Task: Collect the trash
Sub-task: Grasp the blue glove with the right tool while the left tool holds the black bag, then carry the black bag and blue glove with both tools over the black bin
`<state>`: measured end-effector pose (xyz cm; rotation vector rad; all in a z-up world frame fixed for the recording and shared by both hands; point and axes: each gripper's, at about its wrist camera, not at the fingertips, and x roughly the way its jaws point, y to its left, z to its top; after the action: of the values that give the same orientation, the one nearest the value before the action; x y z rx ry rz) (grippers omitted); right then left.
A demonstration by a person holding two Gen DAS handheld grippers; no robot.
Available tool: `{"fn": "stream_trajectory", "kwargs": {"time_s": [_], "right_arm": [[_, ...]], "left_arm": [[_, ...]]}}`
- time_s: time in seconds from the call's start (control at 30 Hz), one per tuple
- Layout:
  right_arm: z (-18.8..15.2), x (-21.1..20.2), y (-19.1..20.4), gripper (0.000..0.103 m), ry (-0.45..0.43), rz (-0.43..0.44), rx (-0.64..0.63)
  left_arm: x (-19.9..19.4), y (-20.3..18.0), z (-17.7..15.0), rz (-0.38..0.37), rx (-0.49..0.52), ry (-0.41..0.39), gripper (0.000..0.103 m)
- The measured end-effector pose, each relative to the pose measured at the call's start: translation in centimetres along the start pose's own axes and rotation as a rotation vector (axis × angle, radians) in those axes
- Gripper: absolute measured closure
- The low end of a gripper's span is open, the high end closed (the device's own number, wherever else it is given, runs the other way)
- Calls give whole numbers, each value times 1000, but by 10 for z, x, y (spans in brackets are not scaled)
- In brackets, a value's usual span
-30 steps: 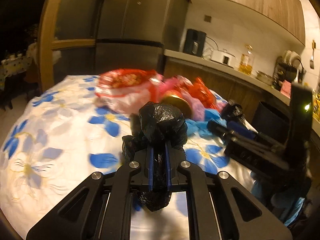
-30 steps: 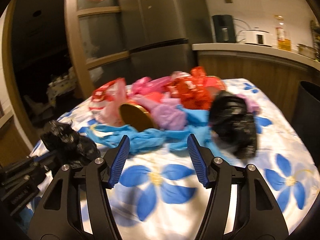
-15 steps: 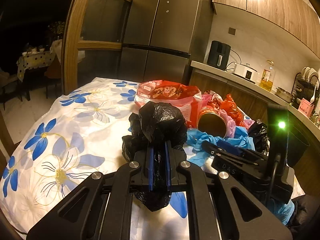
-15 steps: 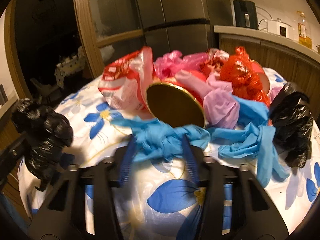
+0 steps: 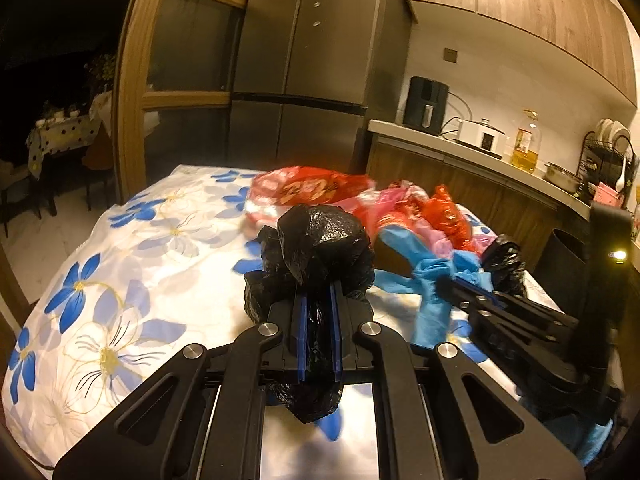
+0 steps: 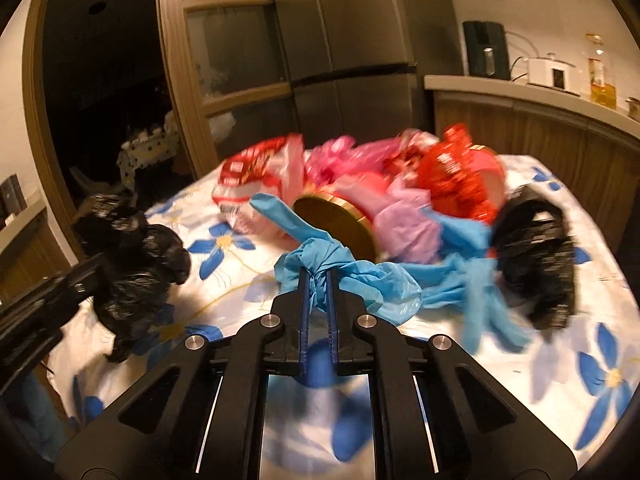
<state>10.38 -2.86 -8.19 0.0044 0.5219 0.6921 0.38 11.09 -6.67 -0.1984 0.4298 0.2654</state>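
My left gripper (image 5: 318, 292) is shut on a crumpled black plastic bag (image 5: 324, 236), held just above the flowered tablecloth (image 5: 120, 280). That bag (image 6: 132, 248) also shows at the left of the right wrist view. My right gripper (image 6: 316, 276) has its jaws closing, and the pads pinch a knotted blue plastic bag (image 6: 352, 272) at the near edge of the trash pile. Behind it lie a gold-rimmed tin (image 6: 336, 220), red and pink bags (image 6: 452, 176) and a second black bag (image 6: 536, 252). In the left wrist view the right gripper (image 5: 460, 284) grips the blue bag (image 5: 432, 276).
A dark bin (image 5: 568, 268) stands beyond the table's right side. A kitchen counter (image 5: 480, 152) with appliances and an oil bottle runs along the back right. A grey fridge (image 5: 300, 80) stands behind the table. The tablecloth's left half (image 5: 80, 320) lies bare.
My right gripper went from wide open to pinched on the blue bag after moving up to the pile. The left gripper keeps its hold on the black bag.
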Motion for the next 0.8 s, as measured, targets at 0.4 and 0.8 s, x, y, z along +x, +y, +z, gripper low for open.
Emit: {"fn": "stream_trajectory", "kwargs": {"time_s": [0.4, 0.8], "right_arm": [[12, -97, -68, 96, -166, -146, 92], [18, -161, -140, 96, -301, -310, 181]], "left_arm": [[-6, -88, 19, -123, 123, -64, 94], [-5, -198, 39, -295, 236, -124, 94]]}}
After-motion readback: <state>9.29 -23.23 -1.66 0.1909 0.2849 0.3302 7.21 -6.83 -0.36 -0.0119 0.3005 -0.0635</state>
